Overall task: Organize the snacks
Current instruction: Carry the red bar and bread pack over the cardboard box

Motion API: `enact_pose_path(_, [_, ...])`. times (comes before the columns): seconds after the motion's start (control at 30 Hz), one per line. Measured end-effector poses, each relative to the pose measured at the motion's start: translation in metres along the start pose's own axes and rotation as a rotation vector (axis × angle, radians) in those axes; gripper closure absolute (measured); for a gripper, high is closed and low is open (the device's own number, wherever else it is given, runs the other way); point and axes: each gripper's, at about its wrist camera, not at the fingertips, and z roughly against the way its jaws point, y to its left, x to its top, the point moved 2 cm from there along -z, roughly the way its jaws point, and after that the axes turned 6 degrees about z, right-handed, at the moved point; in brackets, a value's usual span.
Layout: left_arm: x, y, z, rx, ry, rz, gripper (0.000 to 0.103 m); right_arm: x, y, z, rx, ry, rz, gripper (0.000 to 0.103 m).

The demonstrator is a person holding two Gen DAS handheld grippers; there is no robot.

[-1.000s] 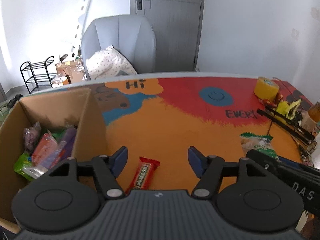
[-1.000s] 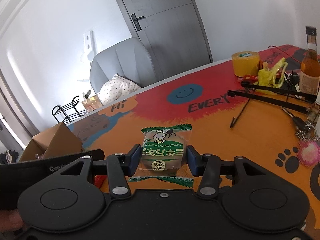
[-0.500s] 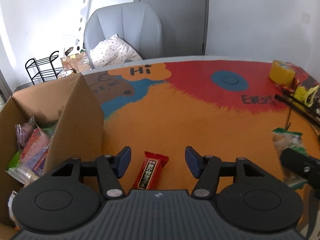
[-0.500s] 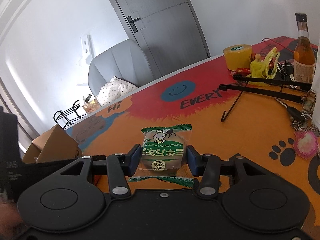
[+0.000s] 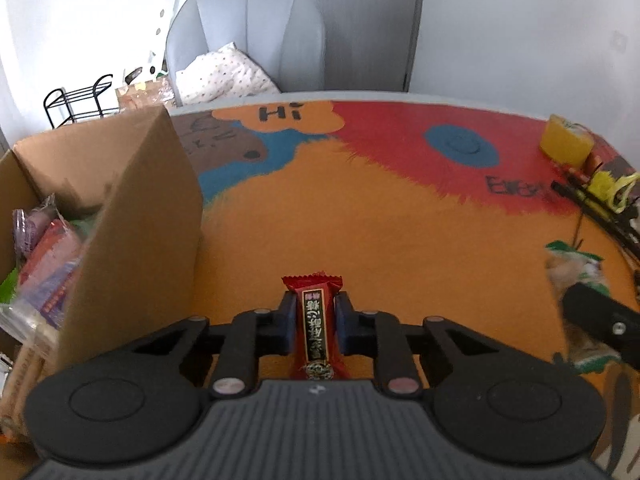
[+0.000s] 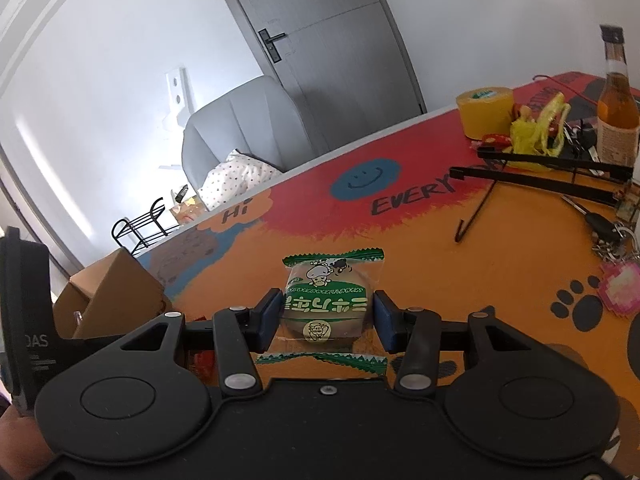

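The red bar [image 5: 316,322] is clamped between the pads of the left gripper [image 5: 313,322], whose jaws have just been closing on it; it lies on the table [image 5: 380,240] just right of the box [image 5: 132,216]. The pick-up step is judged to be in hand. Next, a lift and a carry leftward over the box wall are called for. The green cake [image 6: 326,304] is gripped by the right gripper [image 6: 326,314], further right of the box. Several wrapped snacks [image 5: 44,248] are seen inside the box.
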Motion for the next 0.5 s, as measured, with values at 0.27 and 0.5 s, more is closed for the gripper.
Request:
enact_pose_path(0.27, [0.014,0.009,0.033,-0.055,-0.064,0.031,0.085,0.008,0.026,0.005,0.020,-0.013,0.049,0.056])
enact_pose_path(0.5, [0.032,0.026,0.061,-0.075,-0.128,0.061,0.085,0.021,0.056,0.008,0.049,-0.035,0.099,0.056])
